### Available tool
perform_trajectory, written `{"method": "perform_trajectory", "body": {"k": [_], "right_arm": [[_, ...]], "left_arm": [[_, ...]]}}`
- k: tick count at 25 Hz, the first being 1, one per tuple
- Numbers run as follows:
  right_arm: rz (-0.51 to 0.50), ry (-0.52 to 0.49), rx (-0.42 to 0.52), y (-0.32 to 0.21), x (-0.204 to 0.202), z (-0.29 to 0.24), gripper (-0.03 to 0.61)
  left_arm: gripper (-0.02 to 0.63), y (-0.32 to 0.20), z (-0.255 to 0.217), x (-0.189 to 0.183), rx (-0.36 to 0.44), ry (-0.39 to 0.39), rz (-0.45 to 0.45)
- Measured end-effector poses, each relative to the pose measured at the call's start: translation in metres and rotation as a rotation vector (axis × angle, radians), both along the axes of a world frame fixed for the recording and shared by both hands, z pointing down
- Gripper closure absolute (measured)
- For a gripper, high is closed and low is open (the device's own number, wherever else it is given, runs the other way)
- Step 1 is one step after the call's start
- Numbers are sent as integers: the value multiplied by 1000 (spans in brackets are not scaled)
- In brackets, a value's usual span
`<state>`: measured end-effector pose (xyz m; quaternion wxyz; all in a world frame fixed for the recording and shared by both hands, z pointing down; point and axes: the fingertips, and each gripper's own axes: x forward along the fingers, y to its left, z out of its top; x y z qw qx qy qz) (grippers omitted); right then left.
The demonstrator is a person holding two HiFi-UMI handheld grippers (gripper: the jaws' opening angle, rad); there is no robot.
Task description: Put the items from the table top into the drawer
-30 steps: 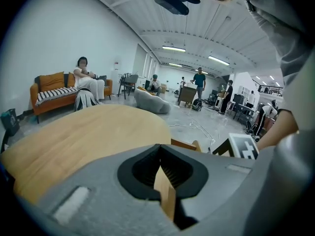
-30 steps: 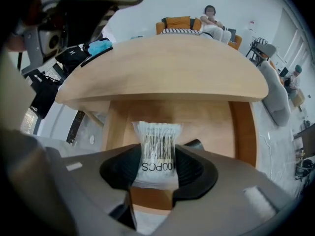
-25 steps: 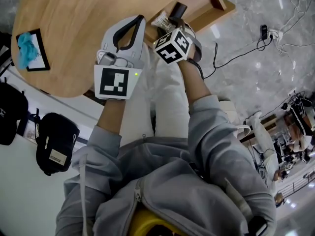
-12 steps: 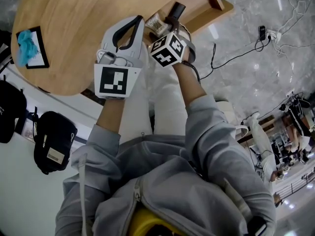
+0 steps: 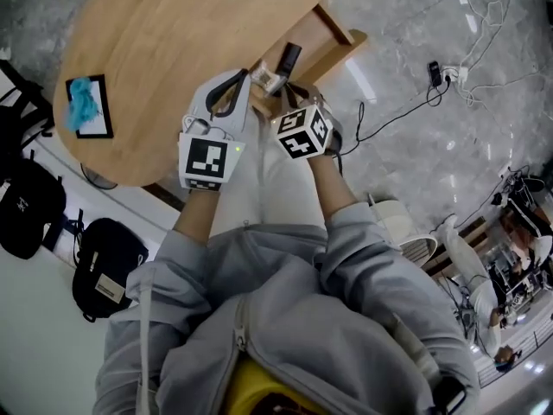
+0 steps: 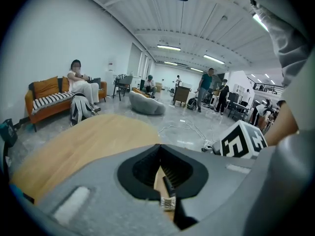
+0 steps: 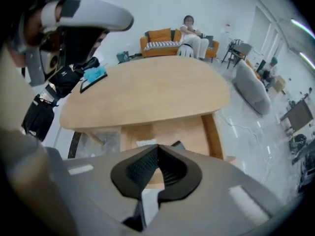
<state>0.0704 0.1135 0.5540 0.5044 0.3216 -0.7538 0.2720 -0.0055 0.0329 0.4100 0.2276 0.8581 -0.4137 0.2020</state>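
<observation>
Items in the drawer [image 5: 339, 24], upper centre of the head view: a packet [image 5: 266, 78] and a black item [image 5: 289, 57], close together near its front. Drawer stands pulled out from under the counter [image 5: 173, 33]. One blue item [image 5: 84, 100] is left on the counter, far left of frame, lying on a black tray [image 5: 97, 126], well apart from both tools.

Left tool [image 6: 160, 145]: jaws together at the tips, nothing held. Right tool [image 7: 158, 145]: jaws have just been closing and now meet, nothing between them. Both hang above the drawer's near end, just beside each other.

Risks, as judged:
- Blue item looks soft and crumpled. A pinch may take only a fold, and the item could slip out on the carry and fall past the counter edge to the floor.
- Jaws coming down too deep may catch the tray rim along with it. Tray then lifts or skids toward the counter edge, which is near it.
- A tool must open before the pick. One arriving closed only pushes the item about.
- Reach runs across the frame from the drawer to the far left. The other tool, kept close, may get bumped or may knock the open drawer.
- Drop into the drawer lands on or beside packet and black item. A heap standing above the wall could jam the drawer on closing. Cannot tell how deep the drawer is.
</observation>
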Motion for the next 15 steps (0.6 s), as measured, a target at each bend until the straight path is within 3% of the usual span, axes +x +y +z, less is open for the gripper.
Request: {"method": "perform_trajectory", "body": {"k": [4, 9, 15], "right_arm": [[134, -21, 136, -44, 21, -79, 579], [276, -64, 316, -76, 51, -196, 580], [357, -116, 634, -126, 80, -349, 580]], "left_arm": [[613, -10, -48, 14, 37, -23, 84], [614, -17, -119, 25, 94, -3, 95], [614, -55, -212, 34, 255, 19, 91]]}}
